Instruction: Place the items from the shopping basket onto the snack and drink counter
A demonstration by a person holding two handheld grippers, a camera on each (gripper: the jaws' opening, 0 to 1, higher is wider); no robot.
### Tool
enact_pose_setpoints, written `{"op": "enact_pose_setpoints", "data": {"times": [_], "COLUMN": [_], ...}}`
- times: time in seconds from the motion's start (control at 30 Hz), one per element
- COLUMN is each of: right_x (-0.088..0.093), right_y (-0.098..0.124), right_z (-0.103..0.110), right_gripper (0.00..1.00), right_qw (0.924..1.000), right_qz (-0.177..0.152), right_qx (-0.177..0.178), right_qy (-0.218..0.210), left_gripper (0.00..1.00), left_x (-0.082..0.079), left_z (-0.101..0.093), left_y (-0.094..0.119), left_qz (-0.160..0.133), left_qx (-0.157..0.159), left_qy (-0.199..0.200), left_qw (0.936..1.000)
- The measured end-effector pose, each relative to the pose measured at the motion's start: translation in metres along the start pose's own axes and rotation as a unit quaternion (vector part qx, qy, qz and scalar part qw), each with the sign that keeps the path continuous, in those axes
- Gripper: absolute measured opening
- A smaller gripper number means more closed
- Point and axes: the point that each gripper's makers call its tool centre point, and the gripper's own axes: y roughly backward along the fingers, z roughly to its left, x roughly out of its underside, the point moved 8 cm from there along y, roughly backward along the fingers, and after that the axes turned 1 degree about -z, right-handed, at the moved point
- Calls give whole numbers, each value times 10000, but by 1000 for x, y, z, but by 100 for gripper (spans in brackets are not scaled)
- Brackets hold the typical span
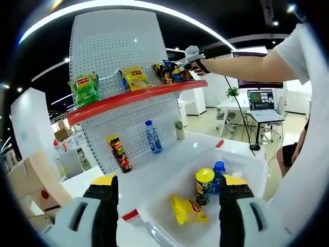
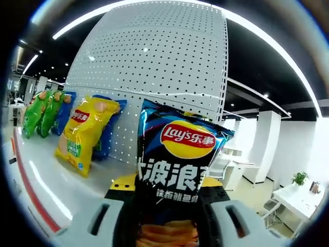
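Gripping dark chip bag, jaws closed.

- The dark Lay's bag in the right gripper view covers the tips of the right gripper, and its lower end runs off the picture's bottom edge.
- Behind it a blue bag is mostly hidden by the yellow bag (label unreadable).
- In the left gripper view the blue-capped bottle in the basket stands half hidden behind the yellow-lidded can.
- The small item at the counter's far end is too small to tell.
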Motion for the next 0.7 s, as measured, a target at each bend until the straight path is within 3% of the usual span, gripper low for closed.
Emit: {"op": "enact_pose_setpoints", "data": {"times": [0.53, 0.7], "right_x": [7, 9], "right_y": [-2, -3], "right_z": [7, 2], "right_gripper": [54, 58], "right_qw": [9996, 9992], "right_qz": [233, 342], "right_qx": [-150, -104], "right_qy": [7, -196], "left_gripper": [80, 80], "left_x": [1, 0], "left_z": [0, -1], "left_y": [1, 1], "left_qz": [9, 30], "left_qx": [-64, -62], "left_qy": [13, -22], "left_qw": [10000, 10000]}}
